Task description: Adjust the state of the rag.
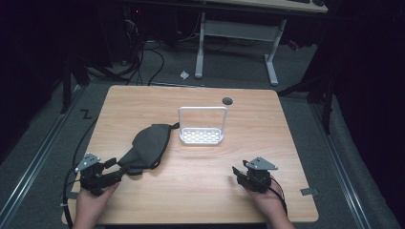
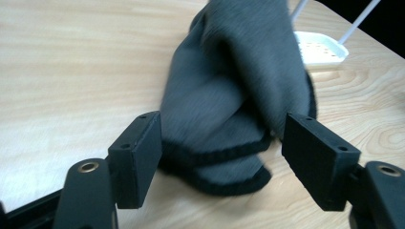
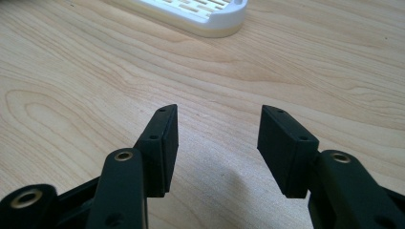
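A dark grey cloth [image 1: 147, 144] lies crumpled on the wooden table [image 1: 200, 195], left of centre. My left gripper [image 1: 113, 171] is open at the cloth's near corner. In the left gripper view the folded, black-hemmed cloth [image 2: 229, 114] lies between and just beyond the two spread jaws of the left gripper [image 2: 222, 152]. My right gripper [image 1: 239, 174] rests open near the front right of the table. Bare wood shows between the jaws of the right gripper [image 3: 217, 143]. A white rack with a wire handle [image 1: 202, 135] stands at the table's middle.
The white rack's slotted base [image 3: 191, 12] lies ahead of the right gripper, and the rack [image 2: 321, 47] appears beyond the cloth. A round dark hole [image 1: 227, 101] sits near the table's far edge. Desk legs and cables stand on the floor behind.
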Demonstrator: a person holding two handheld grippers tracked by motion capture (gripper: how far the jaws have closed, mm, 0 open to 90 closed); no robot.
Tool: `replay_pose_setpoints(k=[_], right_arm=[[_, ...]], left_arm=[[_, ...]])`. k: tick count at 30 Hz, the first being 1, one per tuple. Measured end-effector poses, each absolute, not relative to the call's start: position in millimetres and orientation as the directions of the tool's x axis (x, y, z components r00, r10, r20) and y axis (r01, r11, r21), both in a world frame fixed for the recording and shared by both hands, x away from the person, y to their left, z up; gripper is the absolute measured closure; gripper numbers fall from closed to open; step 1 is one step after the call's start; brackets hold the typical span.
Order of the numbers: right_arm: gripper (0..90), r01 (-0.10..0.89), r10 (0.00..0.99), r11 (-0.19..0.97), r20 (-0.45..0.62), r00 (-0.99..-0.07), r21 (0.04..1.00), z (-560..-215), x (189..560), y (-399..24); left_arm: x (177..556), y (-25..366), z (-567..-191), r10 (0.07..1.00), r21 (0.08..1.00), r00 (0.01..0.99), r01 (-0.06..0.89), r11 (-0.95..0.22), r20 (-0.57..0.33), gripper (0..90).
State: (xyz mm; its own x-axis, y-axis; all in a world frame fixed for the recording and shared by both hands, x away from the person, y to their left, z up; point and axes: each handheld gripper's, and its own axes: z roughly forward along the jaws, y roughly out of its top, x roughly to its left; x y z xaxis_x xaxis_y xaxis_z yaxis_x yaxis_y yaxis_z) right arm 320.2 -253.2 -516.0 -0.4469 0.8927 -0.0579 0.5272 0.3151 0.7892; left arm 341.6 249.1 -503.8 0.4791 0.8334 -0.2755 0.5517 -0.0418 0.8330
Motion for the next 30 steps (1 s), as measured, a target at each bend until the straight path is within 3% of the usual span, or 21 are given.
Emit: replay_pose_setpoints(k=[10,19,22,24,26,30], right_arm=[[48.4,0.530,0.890,0.319,-0.055,-0.453,0.786,-516.7,320.0,-252.2],[48.5,0.530,0.885,0.325,-0.056,-0.462,0.783,-517.6,320.0,-250.3],[48.5,0.530,0.885,0.325,-0.054,-0.463,0.784,-517.4,319.6,-250.3],[48.4,0.530,0.885,0.324,-0.053,-0.463,0.783,-517.5,319.8,-250.6],[48.4,0.531,0.884,0.324,-0.052,-0.465,0.783,-517.5,320.1,-250.8],[48.5,0.530,0.882,0.328,-0.053,-0.468,0.782,-518.0,319.9,-250.3]], left_arm=[[366.0,224.8,-486.8,0.819,0.841,0.504,0.539,-0.050,-0.275,28.8],[406.6,208.0,-467.5,0.846,0.838,0.468,0.543,-0.048,-0.255,31.1],[421.4,204.2,-477.8,0.849,0.783,0.441,0.620,-0.054,-0.291,42.0],[429.6,196.3,-497.9,0.866,0.698,0.434,0.700,-0.151,-0.248,59.0],[430.2,195.0,-505.7,0.862,0.679,0.440,0.715,-0.165,-0.253,73.9],[419.3,193.3,-512.9,0.859,0.707,0.458,0.685,-0.177,-0.228,80.2]])
